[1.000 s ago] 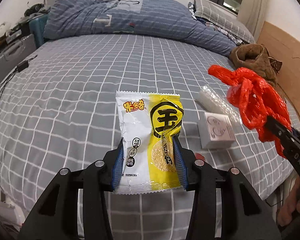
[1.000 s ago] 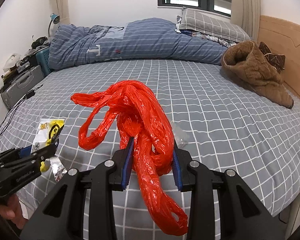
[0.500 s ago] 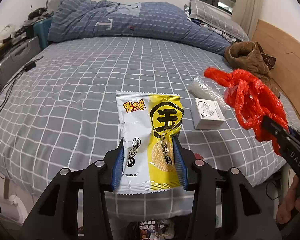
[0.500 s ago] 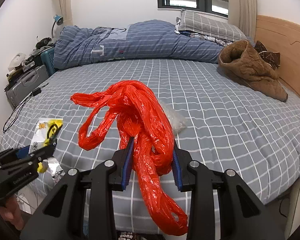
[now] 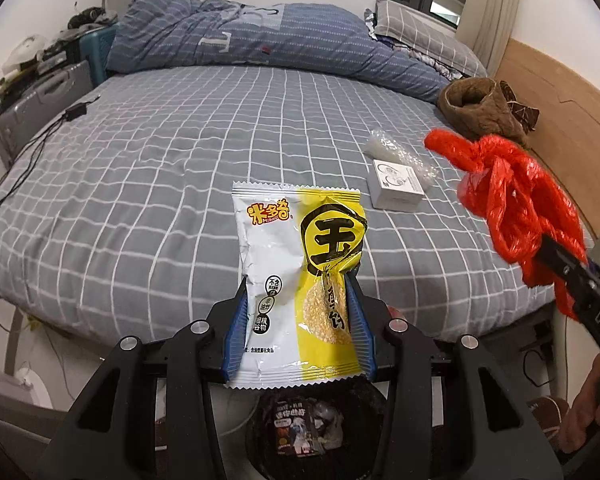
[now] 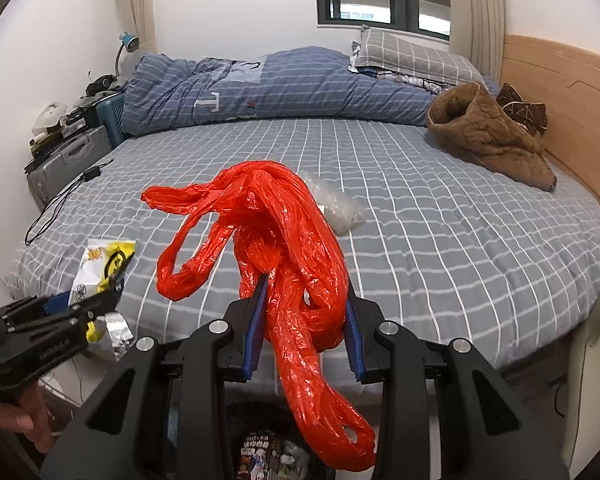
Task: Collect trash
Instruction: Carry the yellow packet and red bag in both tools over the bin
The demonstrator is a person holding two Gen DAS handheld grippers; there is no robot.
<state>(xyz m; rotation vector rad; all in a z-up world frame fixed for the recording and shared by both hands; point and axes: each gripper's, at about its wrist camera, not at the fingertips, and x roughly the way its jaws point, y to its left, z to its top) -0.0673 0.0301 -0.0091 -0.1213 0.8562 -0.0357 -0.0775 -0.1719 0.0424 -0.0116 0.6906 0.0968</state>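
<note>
Gripping a yellow-and-white snack packet, the left hand-held gripper hangs just off the bed edge, above a dark bin holding printed wrappers. The right hand-held gripper is clenched on a crumpled red bag. On the bed lie a white box and clear plastic.

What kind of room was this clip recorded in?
Almost certainly a bedroom: a bed with a grey checked sheet fills the view, with a rumpled blue duvet and a pillow by the window. A wooden headboard runs along the right.
</note>
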